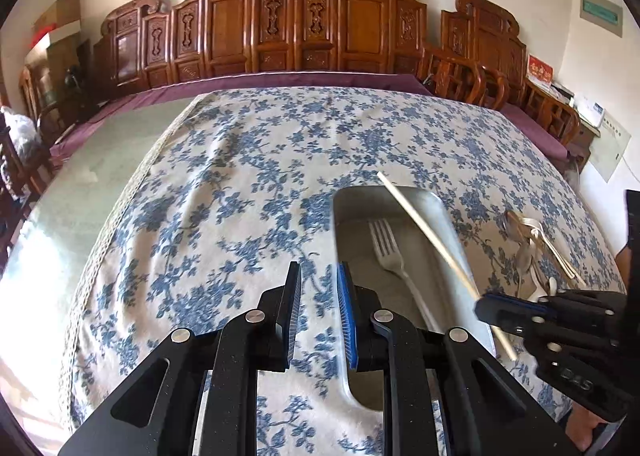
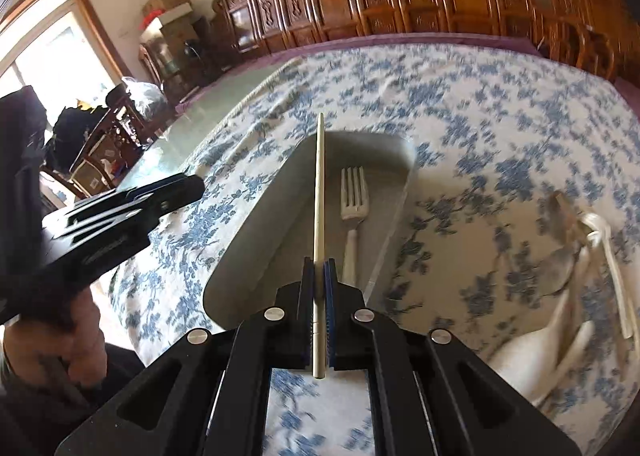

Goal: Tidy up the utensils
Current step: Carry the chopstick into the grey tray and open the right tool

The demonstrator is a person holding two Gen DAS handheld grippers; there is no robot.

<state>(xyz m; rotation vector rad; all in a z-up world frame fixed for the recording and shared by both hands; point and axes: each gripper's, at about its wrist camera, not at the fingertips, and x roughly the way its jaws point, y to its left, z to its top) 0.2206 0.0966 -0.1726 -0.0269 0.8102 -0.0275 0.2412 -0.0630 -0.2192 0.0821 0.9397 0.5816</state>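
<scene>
The surface (image 1: 240, 159) carries a tray (image 1: 448, 211) with a fork (image 1: 386, 252) lying inside it, tines toward the far end. In the left wrist view, a heap of utensils (image 1: 532, 248) lies on the surface to the right of the tray, apart from it. A chopstick (image 2: 319, 191) runs lengthwise above the tray, left of the fork, clamped in the right tool (image 2: 319, 276). The left tool (image 1: 318, 284) stands left of the tray's near end. Carved chairs (image 1: 296, 27) line the wall behind the surface.

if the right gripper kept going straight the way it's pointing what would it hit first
Most likely the metal tray. The right gripper, shut on a chopstick, points down over the tray, just left of the fork lying in it. The chopstick's far tip would probably touch first, though depth is unclear.
</scene>
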